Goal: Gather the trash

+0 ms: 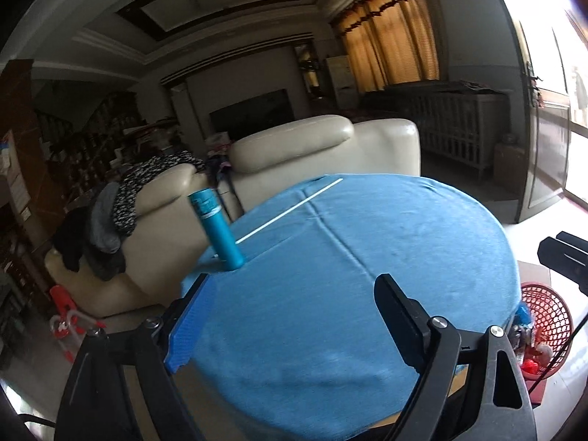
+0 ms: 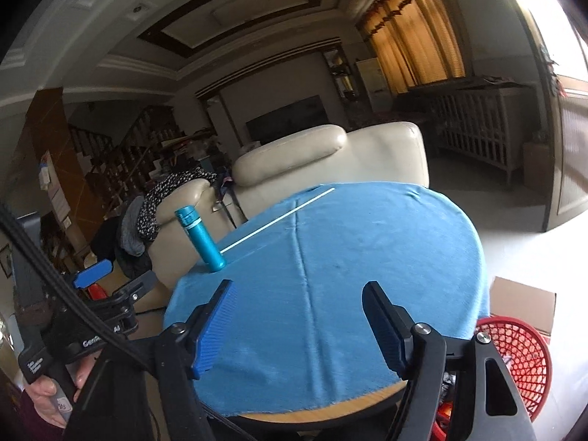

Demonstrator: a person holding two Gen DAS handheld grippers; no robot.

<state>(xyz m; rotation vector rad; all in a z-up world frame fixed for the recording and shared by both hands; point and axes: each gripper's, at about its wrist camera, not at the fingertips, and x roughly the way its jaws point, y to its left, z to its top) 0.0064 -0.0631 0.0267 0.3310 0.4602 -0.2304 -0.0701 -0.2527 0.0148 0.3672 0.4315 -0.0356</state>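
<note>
The thin white straw (image 1: 290,210), the only loose scrap showing on the table, is lying far out toward 12 o'clock from the left gripper (image 1: 294,316) in the left wrist view, its long axis slanting from about 7 o'clock beside the teal bottle (image 1: 217,228) up to 1 o'clock at the far rim, so the jaws, standing spread wide with nothing between them, are facing it roughly crosswise. The bottle is standing at the left gripper's 11 o'clock, its base just beside the straw's near end (whether they touch I cannot tell). The blue cloth (image 1: 367,275) is covering the round table and lying mostly flat, with a raised crease running toward the far edge. The red mesh basket (image 1: 547,327) is sitting on the floor at 3 o'clock, below the table edge, with some scraps already in it, and part of the other tool is showing above it. In the right wrist view, the right gripper (image 2: 297,327) is also standing open and empty, with the straw (image 2: 279,218) again at 12 o'clock and slanting the same way, the bottle (image 2: 200,239) at 11 o'clock and the basket (image 2: 514,360) at 4 o'clock; neither gripper looks clearly nearer, though the right one is sitting closer to the basket. Behind the table a cream sofa (image 2: 330,158) is standing with clothes draped over its left end.
</note>
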